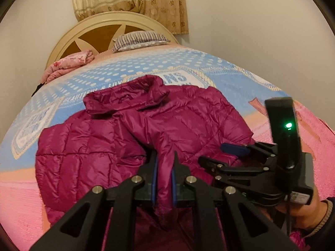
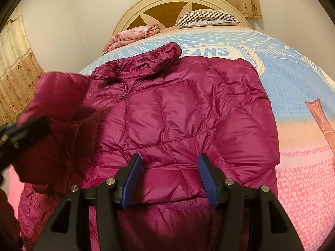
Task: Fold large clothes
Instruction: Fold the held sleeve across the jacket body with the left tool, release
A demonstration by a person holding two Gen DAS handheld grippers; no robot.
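A magenta quilted puffer jacket (image 1: 100,146) lies front up on the bed, collar toward the headboard; it also fills the right wrist view (image 2: 178,115). My left gripper (image 1: 164,167) is shut on a fold of the jacket's sleeve (image 1: 165,188) and holds it raised over the jacket body. That lifted sleeve shows blurred at the left of the right wrist view (image 2: 56,108). My right gripper (image 2: 170,169) is open, its blue pads spread just above the jacket's lower front, holding nothing. It also shows in the left wrist view (image 1: 226,154), at the jacket's right side.
The bed has a blue dotted and pink bedspread (image 1: 240,79). A striped pillow (image 1: 140,39) and a folded pink floral blanket (image 1: 69,64) lie by the cream headboard (image 1: 69,33). Curtains (image 1: 129,0) hang behind. White walls stand on both sides.
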